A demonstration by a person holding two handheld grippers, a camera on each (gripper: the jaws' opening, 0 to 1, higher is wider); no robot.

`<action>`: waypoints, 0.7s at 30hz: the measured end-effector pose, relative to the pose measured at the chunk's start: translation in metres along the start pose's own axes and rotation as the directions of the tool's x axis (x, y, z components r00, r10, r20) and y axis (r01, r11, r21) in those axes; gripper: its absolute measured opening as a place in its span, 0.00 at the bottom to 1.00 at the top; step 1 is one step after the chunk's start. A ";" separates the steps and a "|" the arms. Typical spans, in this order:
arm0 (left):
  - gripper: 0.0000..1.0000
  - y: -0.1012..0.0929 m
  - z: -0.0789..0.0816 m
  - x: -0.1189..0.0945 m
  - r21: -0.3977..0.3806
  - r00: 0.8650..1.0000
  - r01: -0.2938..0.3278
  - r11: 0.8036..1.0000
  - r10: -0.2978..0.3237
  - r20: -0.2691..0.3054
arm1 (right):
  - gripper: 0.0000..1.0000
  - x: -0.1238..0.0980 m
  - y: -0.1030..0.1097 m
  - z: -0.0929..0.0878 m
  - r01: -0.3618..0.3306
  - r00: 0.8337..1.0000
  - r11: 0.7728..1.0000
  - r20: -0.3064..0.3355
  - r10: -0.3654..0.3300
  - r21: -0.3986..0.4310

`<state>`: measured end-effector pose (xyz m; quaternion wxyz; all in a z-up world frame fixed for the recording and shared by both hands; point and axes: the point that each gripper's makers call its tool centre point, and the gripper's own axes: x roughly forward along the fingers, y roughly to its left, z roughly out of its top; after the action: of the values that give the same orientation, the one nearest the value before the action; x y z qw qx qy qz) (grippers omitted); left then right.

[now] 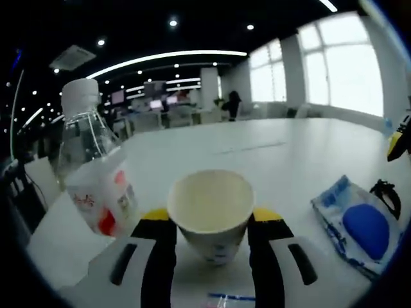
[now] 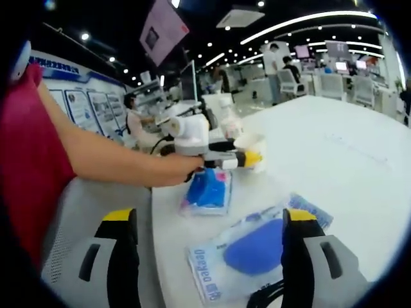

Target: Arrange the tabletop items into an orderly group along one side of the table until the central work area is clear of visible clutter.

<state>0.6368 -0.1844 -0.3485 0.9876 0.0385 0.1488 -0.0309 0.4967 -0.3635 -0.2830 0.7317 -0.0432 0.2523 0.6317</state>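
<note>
A white paper cup [image 1: 210,199] stands upright between the yellow-tipped jaws of my left gripper [image 1: 212,215], which is shut on it. A clear water bottle [image 1: 96,173] with a white cap and red-and-white label stands just left of the cup. In the right gripper view, the left gripper [image 2: 249,158] holds the cup [image 2: 252,142] near the bottle [image 2: 221,108] at the table's far side. My right gripper [image 2: 210,217] is open, low over a blue-and-white packet [image 2: 257,253] that lies flat between its jaws.
A second blue packet [image 2: 209,189] lies on the white table [image 2: 347,160] below the left gripper. A black cable [image 2: 266,296] sits by the near packet [image 1: 359,224]. A person's bare arm [image 2: 109,160] reaches in from the left. Offices lie behind.
</note>
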 end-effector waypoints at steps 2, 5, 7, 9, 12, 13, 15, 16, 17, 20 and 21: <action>0.42 0.001 -0.002 0.001 -0.020 1.000 0.004 1.000 -0.004 -0.013 | 0.92 0.000 0.000 0.000 0.002 1.000 1.000 0.001 -0.002 0.002; 0.42 0.001 -0.005 0.000 -0.023 1.000 0.002 1.000 -0.003 -0.026 | 0.92 0.001 0.000 0.001 0.002 1.000 1.000 0.004 -0.002 0.001; 0.43 0.000 -0.006 -0.001 -0.020 0.999 0.005 1.000 -0.006 -0.032 | 0.92 0.001 0.000 0.001 0.003 1.000 1.000 0.004 -0.003 0.001; 0.45 -0.001 -0.005 -0.003 -0.016 0.999 0.006 1.000 -0.007 -0.033 | 0.91 0.001 0.000 0.000 0.004 1.000 1.000 0.002 -0.004 -0.001; 0.48 0.000 -0.004 -0.005 -0.022 1.000 0.001 1.000 -0.002 -0.030 | 0.91 0.001 0.000 -0.001 0.002 1.000 1.000 -0.001 -0.002 0.000; 0.49 0.000 -0.003 -0.006 -0.029 1.000 0.003 1.000 -0.003 -0.029 | 0.91 0.001 0.001 -0.001 0.002 1.000 1.000 -0.001 -0.002 0.000; 0.49 0.001 -0.001 -0.007 -0.033 1.000 0.003 0.999 -0.004 -0.024 | 0.91 0.001 0.001 0.000 0.001 1.000 1.000 0.004 -0.001 -0.001; 0.49 0.000 0.001 -0.009 -0.030 1.000 0.005 1.000 -0.006 -0.020 | 0.91 0.001 0.001 0.002 0.002 1.000 1.000 0.008 -0.002 0.000; 0.49 0.000 0.003 -0.011 -0.028 1.000 0.006 1.000 -0.007 -0.019 | 0.91 0.000 0.001 0.002 0.001 1.000 1.000 0.010 -0.001 0.000; 0.49 0.003 0.007 -0.016 -0.025 1.000 0.006 1.000 -0.007 -0.018 | 0.91 -0.001 0.002 0.003 0.003 1.000 1.000 0.013 -0.003 -0.003; 0.49 0.005 0.008 -0.018 -0.030 1.000 0.005 1.000 -0.005 -0.020 | 0.91 -0.001 0.002 0.004 0.004 1.000 1.000 0.016 -0.004 -0.005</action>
<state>0.6221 -0.1793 -0.3352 0.9865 0.0235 0.1590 -0.0307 0.4957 -0.3624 -0.2788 0.7347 -0.0404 0.2450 0.6313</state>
